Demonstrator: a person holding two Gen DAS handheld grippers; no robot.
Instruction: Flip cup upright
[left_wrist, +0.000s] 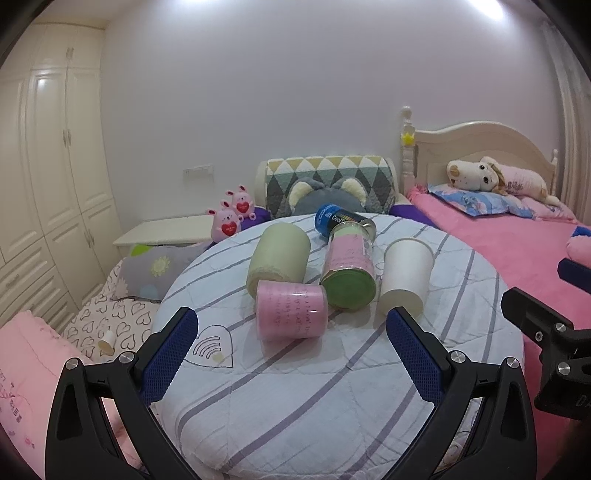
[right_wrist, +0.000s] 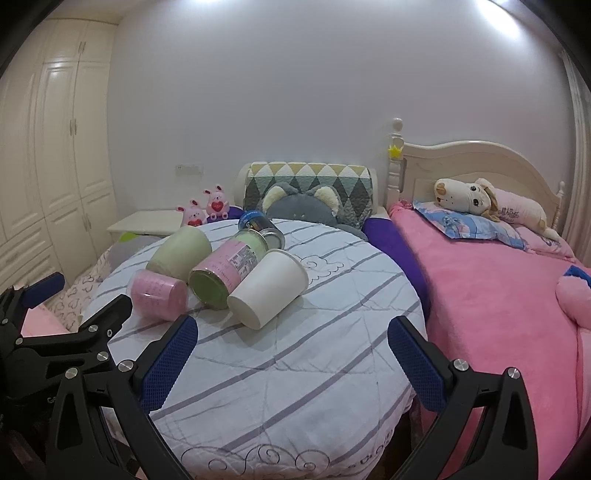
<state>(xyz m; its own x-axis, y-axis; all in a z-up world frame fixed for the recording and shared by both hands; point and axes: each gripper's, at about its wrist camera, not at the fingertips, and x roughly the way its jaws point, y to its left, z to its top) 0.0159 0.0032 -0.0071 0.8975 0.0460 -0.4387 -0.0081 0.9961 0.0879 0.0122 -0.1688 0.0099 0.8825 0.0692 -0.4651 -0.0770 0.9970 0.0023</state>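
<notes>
Jaws wide apart on both the left gripper (left_wrist: 290, 354) and the right gripper (right_wrist: 291, 360), nothing held. Straight ahead of them, on the round striped surface (left_wrist: 332, 398), five containers bunched together, all on their sides: one white paper cup (left_wrist: 404, 278) lying just past the left gripper's right-hand blue pad, base toward the jaws, mouth away; one pink cup (left_wrist: 291, 314); one pale green cup (left_wrist: 279, 258); one clear pink-and-green tube (left_wrist: 351, 273); one blue can (left_wrist: 332, 218) farthest off. Bare quilt between jaws and cluster. Surface edge curving off close on both sides, pink bed (right_wrist: 498, 295) right of it. Two pink bunnies (left_wrist: 232, 216) beyond.
</notes>
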